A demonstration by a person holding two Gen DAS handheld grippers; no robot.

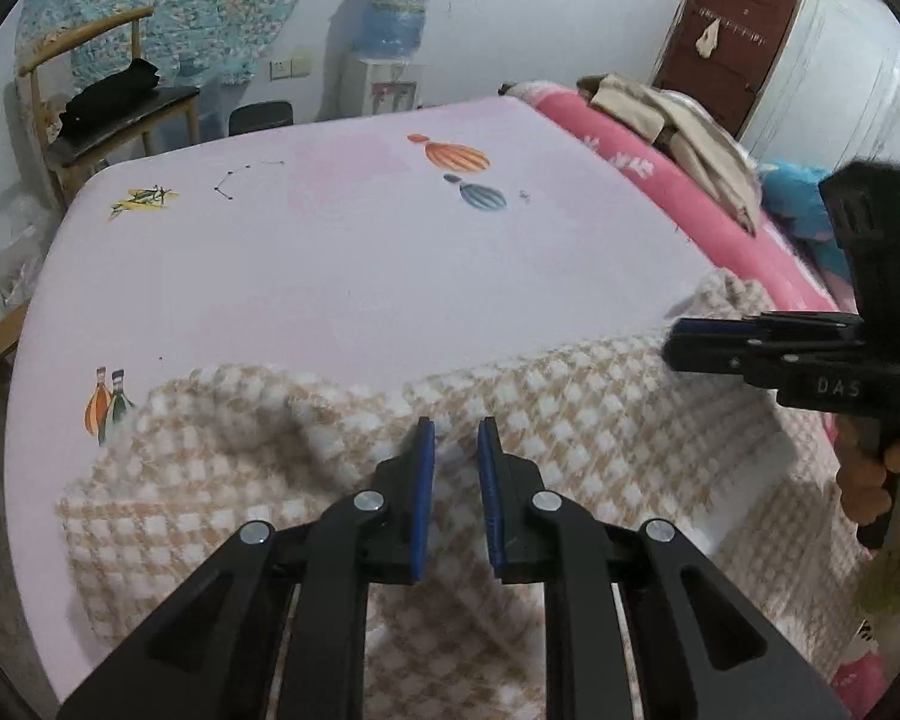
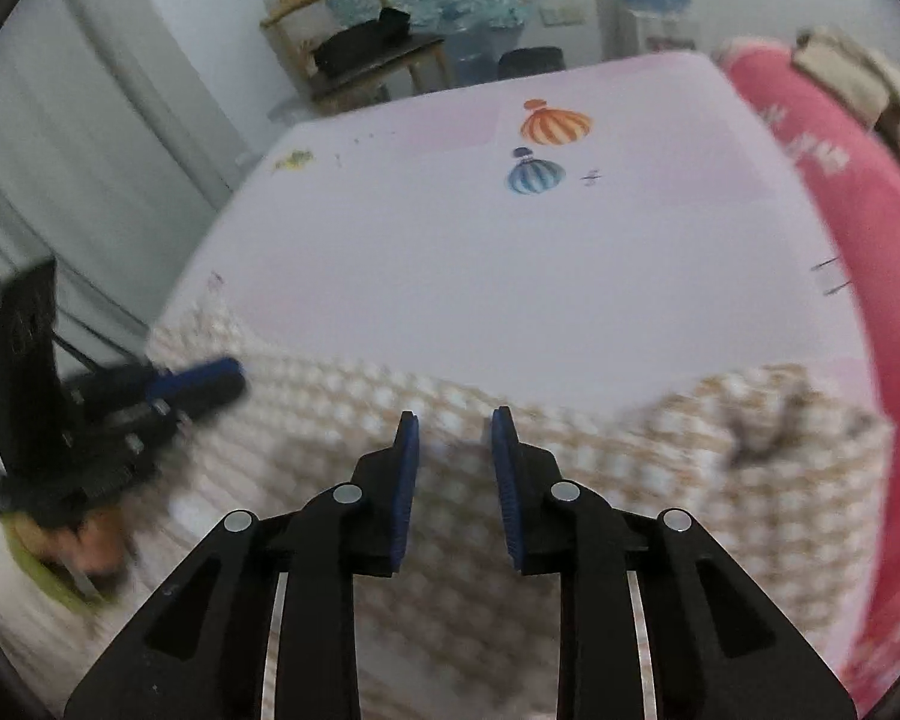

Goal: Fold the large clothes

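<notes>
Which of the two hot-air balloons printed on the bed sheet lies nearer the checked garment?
The blue balloon, the smaller one. It sits just below the orange balloon in both views, on the side toward the checked garment.

The only lettering that reads clearly is "DAS", raised in black on the black body of the right gripper (image 1: 672, 345), seen at the right edge of the left wrist view. White markings on the pink blanket (image 1: 660, 180), along the right edge of the bed, are too blurred to read as characters. Nothing else carries legible text.
</notes>
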